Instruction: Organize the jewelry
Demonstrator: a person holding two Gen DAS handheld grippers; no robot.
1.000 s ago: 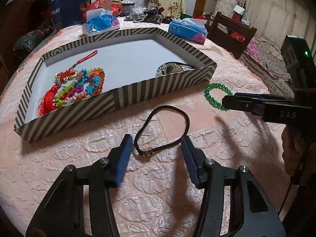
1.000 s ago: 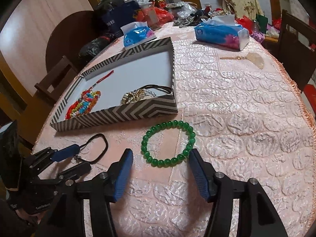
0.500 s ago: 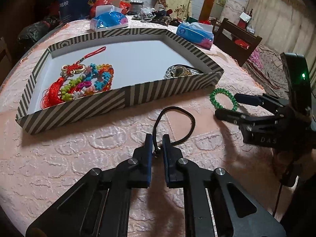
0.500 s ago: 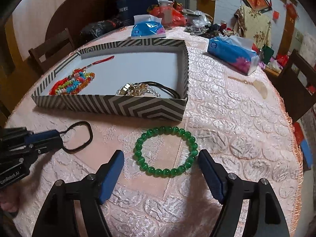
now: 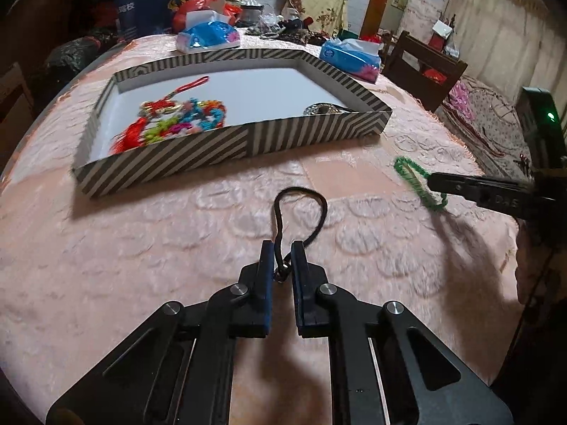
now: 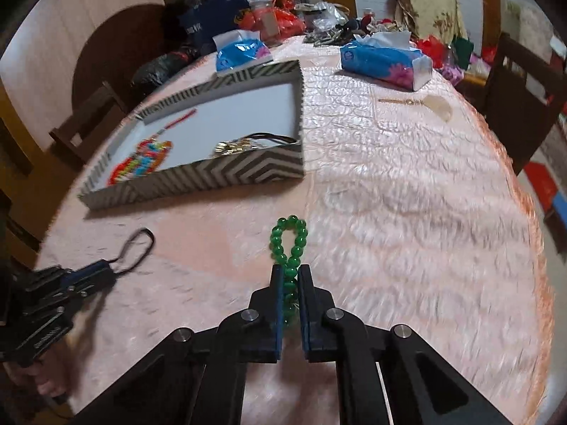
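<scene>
Pink tablecloth (image 6: 407,212): green bracelet (image 6: 288,244) btwn right claw (image 6: 291,272) pads.

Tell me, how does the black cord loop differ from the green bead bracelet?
The black cord loop is a thin, smooth, dark strand with a small metal clasp; the green bead bracelet is a string of round, glossy beads. The cord hangs open in a teardrop; the bracelet is squeezed narrow. Both are pinched in shut jaws, the cord in the left gripper, the bracelet in the right gripper.

Two blue tissue packs (image 6: 384,62) (image 6: 242,51) are lying toward the tabletop's far edge, a small fan (image 6: 430,104) is resting near its right edge.
</scene>
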